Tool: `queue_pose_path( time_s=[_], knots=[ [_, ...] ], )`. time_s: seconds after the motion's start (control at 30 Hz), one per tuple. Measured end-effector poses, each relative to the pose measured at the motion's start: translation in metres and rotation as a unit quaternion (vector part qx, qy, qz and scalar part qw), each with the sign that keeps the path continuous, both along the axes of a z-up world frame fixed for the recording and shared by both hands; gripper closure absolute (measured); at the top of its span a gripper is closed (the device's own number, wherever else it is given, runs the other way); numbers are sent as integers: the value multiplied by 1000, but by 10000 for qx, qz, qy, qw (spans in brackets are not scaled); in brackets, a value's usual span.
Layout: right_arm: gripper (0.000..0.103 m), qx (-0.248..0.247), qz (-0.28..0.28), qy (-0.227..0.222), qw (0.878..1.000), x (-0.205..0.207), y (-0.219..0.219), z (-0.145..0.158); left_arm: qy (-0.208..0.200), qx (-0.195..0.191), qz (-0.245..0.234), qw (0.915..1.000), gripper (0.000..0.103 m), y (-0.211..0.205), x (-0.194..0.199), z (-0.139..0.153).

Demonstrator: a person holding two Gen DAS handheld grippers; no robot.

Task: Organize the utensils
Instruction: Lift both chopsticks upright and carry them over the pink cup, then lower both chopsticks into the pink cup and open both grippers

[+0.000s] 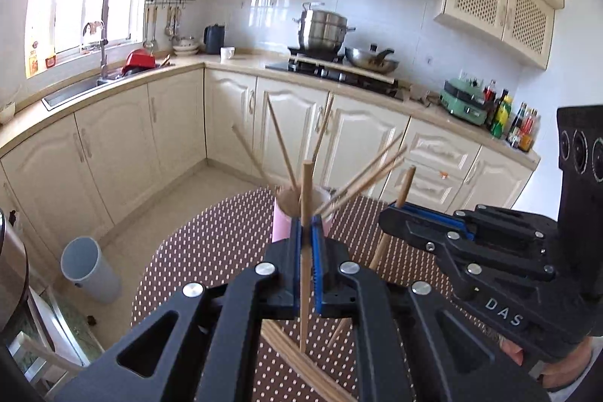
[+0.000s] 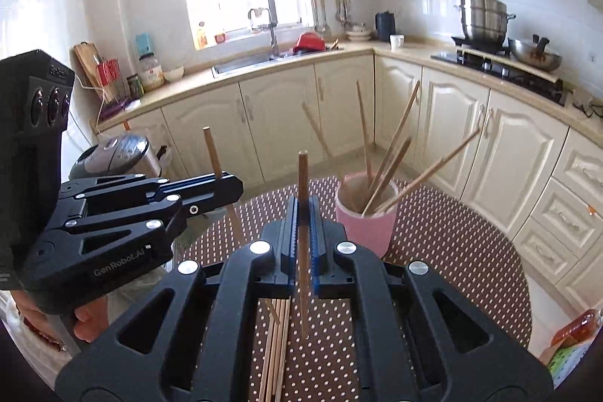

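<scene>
Left wrist view. A kitchen with cream cabinets is seen: sink (image 1: 81,89) far left under a bright window, hob with a steel pot (image 1: 321,29) and a wok (image 1: 371,60) far centre. In the foreground stands a round table (image 1: 211,251) under a brown dotted cloth. A pink cup (image 1: 280,228) sits at the table's far side, with several chopsticks (image 1: 280,142) fanned out of it. The left gripper (image 1: 306,232) is clamped together on a single chopstick (image 1: 306,198), held upright, its lower tip clear above the cloth. To the right, the right gripper (image 1: 399,215) is closed on a second chopstick (image 1: 405,185). A bundle of loose chopsticks (image 1: 297,360) lies on the near cloth. A grey bin (image 1: 88,268) stands on the floor at left, beyond the table edge.

Right wrist view. The same counter and sink (image 2: 245,63) are seen ahead; a rice cooker (image 2: 117,153) sits at left. The right gripper (image 2: 303,213) is pressed shut on its chopstick (image 2: 303,183), upright. The pink cup (image 2: 367,221) stands just right of it, apart. The left gripper (image 2: 222,189) is seen at left, closed on its chopstick (image 2: 211,149). Loose chopsticks (image 2: 277,345) lie near. Bare cloth (image 2: 452,251) is seen right of the cup, up to the rounded edge.
</scene>
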State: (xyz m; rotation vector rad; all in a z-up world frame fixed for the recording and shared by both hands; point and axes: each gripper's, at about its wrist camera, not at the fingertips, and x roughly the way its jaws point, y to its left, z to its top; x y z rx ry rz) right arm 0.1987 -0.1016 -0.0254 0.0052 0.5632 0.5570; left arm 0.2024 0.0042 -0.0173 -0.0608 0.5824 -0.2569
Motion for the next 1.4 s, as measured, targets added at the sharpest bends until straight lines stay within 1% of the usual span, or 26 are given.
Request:
queue_pose_path(
  time_s=[0.23,0.5,0.63,0.77,0.83,0.9,0.97,1.03,1.17,1.4],
  knots=[
    [97,68,-61,-327,9994,10,0,29,-352,-65,90,9993,97,-1,17,27],
    [97,239,-214,-665,9973,33,2,55,-675,-361,197,9969,97,-4,46,55],
    [97,234,-435,-889,9948,45,0,63,-767,-467,277,9956,97,-5,65,60],
    [97,393,-647,-1023,9919,58,-8,68,-915,-564,377,9935,97,-5,80,64],
    [97,513,-726,-1096,9900,60,-13,69,-982,-630,445,9922,97,-3,84,63],
    [97,521,-811,-1213,9879,61,-16,68,-1008,-664,489,9915,97,-3,90,58],
    [97,515,-792,-1168,9886,64,-16,63,-947,-605,527,9923,97,-6,96,50],
    [97,418,-788,-1115,9898,67,-15,57,-827,-542,476,9940,97,-10,102,38],
    [97,415,-763,-950,9917,74,-16,44,-700,-433,407,9958,97,-14,107,23],
    [97,373,-696,-788,9938,77,-17,36,-660,-354,333,9966,97,-16,106,13]
  ],
)
